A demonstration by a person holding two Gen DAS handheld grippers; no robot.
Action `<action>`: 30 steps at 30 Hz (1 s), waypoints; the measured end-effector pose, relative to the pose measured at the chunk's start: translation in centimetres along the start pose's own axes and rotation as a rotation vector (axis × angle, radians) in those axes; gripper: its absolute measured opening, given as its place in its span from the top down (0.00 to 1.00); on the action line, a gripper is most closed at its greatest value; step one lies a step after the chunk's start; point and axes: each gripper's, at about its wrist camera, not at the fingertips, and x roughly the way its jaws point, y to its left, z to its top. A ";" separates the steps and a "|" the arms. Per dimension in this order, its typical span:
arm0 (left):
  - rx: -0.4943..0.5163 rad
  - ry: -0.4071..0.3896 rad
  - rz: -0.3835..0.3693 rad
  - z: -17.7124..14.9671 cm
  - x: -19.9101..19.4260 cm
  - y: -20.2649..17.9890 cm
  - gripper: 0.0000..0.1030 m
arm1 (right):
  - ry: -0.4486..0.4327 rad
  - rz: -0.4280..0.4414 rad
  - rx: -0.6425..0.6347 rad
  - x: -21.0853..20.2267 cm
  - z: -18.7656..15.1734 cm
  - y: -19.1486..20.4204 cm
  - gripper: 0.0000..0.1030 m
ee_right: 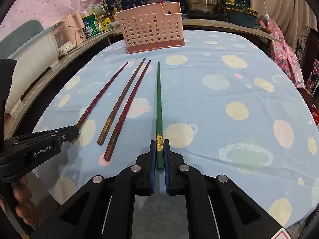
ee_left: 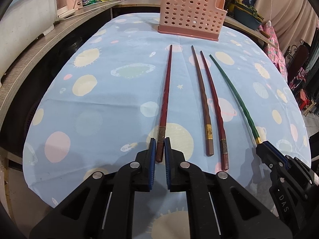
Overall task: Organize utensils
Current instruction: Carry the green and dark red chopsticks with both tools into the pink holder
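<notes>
On the planet-print tablecloth [ee_left: 99, 107], 4 chopsticks lie below the pink holder [ee_left: 190, 14] at the far edge. Left gripper [ee_left: 159, 149] clamps the red chopstick [ee_left: 166, 91]; right gripper [ee_right: 159, 151] clamps the green chopstick [ee_right: 159, 99]. Pickup step; next, probably lift both and carry them to the holder.

Four chopsticks [ee_left: 199, 91], one pink holder [ee_left: 189, 14]
</notes>
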 end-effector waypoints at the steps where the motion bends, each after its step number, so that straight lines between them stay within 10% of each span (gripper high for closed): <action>1: -0.003 -0.005 -0.001 0.1 -0.3 0.1 0.92 | -0.006 0.002 0.002 -0.2 0.2 -0.1 0.93; 30: -0.055 -0.283 -0.052 11.4 -9.6 1.6 0.93 | -0.331 0.042 0.063 -9.1 13.1 -2.6 0.93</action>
